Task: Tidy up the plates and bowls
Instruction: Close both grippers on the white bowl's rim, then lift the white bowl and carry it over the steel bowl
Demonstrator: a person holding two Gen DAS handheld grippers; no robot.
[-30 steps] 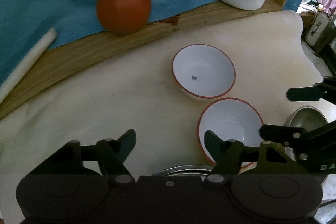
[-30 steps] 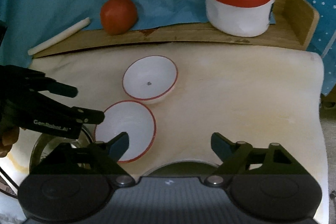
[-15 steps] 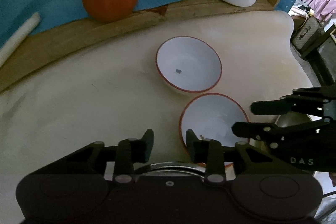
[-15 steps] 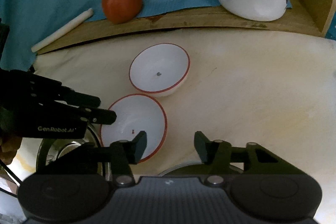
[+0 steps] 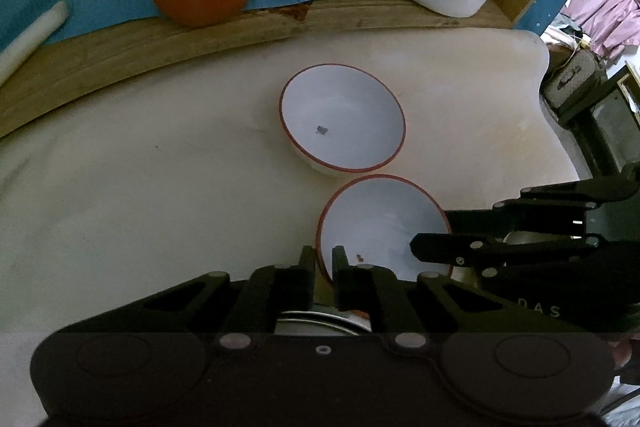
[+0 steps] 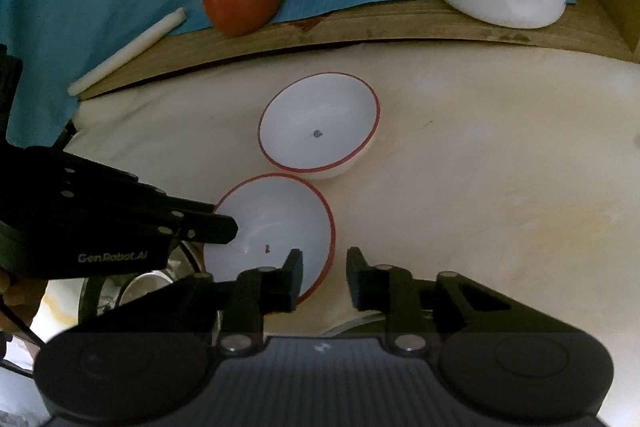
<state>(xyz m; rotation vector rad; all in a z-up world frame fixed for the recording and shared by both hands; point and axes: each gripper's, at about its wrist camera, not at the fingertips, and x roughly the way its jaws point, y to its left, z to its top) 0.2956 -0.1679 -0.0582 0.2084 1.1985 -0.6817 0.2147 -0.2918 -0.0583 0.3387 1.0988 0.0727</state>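
between the left gripper (image 5: 323, 263) fingers sat the near red-rimmed bowl's (image 5: 380, 223) left rim, jaws just closing and pinched on it. right gripper (image 6: 323, 269) jaws had just been closing too, straddling its right rim, gap still visible, contact unclear. second red-rimmed bowl (image 5: 344, 119) lay just beyond the fingertips, touching the first.
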